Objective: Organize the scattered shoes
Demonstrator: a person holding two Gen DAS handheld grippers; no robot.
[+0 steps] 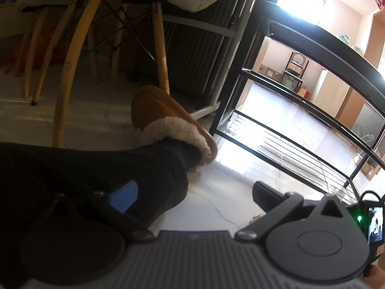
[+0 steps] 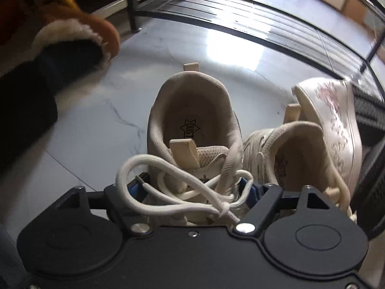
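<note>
In the right wrist view, my right gripper [image 2: 192, 190] is shut on the laced front of a beige sneaker [image 2: 195, 120], heel pointing away. A second beige sneaker [image 2: 296, 154] lies just right of it, and a white shoe with pink print [image 2: 334, 113] leans behind that. In the left wrist view, my left gripper [image 1: 192, 197] is open and empty over the white floor, its left finger [image 1: 124, 198] against a dark trouser leg. A black shoe rack [image 1: 276, 130] stands ahead to the right, its low shelf bare; it also shows in the right wrist view [image 2: 240, 12].
A person's foot in a tan fleece-lined slipper [image 1: 166, 118] stands on the floor left of the rack, also showing in the right wrist view [image 2: 79, 33]. A chair with yellow wooden legs [image 1: 69, 67] and a radiator [image 1: 192, 48] stand behind it.
</note>
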